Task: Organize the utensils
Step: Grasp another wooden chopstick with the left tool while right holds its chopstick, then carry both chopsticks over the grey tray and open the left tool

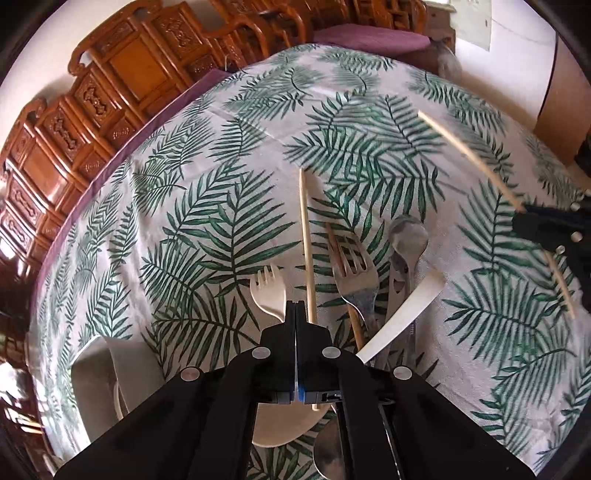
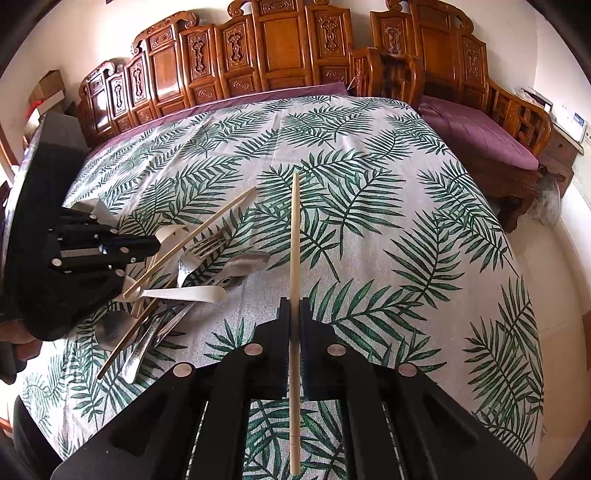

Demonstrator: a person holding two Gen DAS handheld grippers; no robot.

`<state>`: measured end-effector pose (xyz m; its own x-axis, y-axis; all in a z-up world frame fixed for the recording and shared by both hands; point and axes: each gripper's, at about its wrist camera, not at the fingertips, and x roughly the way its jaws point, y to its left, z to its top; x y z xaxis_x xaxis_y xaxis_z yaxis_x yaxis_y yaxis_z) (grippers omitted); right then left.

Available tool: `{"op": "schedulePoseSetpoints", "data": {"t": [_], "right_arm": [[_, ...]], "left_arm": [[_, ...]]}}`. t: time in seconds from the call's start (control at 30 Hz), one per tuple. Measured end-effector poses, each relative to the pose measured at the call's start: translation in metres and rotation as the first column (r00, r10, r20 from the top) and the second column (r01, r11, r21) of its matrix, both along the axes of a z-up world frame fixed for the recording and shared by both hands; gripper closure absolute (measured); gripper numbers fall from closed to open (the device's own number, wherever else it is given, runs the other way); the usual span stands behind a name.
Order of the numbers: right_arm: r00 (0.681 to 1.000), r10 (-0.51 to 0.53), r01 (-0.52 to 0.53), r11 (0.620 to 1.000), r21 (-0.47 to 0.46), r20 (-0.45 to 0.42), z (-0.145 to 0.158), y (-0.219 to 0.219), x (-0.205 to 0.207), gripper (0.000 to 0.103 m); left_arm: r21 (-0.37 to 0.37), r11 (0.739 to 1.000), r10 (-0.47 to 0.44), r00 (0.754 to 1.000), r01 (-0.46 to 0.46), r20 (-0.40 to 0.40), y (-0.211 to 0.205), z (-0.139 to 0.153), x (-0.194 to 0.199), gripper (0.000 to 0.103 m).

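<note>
- Wooden chopstick: your right tongs are clamped on it, and it hangs in the air above the counter, well away from the pile.
- Your left tongs are squeezed shut over the pile. They seem to pinch a second chopstick, but you cannot tell for sure.
- Most of the job is left. The metal fork, metal spoon, cream fork and white spoon lie mixed in a heap on the leaf cloth.
- Nothing looks sorted yet.

Carved wooden benches with purple cushions line a pale wall behind the leaf-print tablecloth.
</note>
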<state>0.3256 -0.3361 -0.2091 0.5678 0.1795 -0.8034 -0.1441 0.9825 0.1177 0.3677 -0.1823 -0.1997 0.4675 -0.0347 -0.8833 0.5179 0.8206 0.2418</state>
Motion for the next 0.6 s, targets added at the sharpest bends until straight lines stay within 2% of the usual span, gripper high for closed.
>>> {"op": "schedulePoseSetpoints", "data": {"t": [0.17, 0.23, 0.3, 0.6], "right_arm": [[1.000, -0.003, 0.003, 1.000, 0.000, -0.003, -0.001, -0.001, 0.000, 0.097], [1.000, -0.005, 0.005, 1.000, 0.002, -0.005, -0.002, -0.003, 0.000, 0.097], [1.000, -0.007, 0.007, 1.000, 0.003, -0.007, -0.002, -0.003, 0.000, 0.097], [1.000, -0.011, 0.011, 1.000, 0.015, -0.010, -0.003, -0.006, 0.001, 0.097]], "left_arm": [[-0.070, 0.998, 0.008, 1.000, -0.008, -0.003, -0.006, 0.013, 0.012, 0.103], [-0.082, 0.996, 0.022, 0.999, -0.024, -0.024, -0.008, 0.010, 0.021, 0.098], [-0.096, 0.995, 0.034, 0.998, -0.038, -0.047, -0.011, 0.005, 0.033, 0.086], [-0.057, 0.996, 0.066, 0.992, -0.072, -0.103, -0.015, -0.026, 0.054, 0.085]]}}
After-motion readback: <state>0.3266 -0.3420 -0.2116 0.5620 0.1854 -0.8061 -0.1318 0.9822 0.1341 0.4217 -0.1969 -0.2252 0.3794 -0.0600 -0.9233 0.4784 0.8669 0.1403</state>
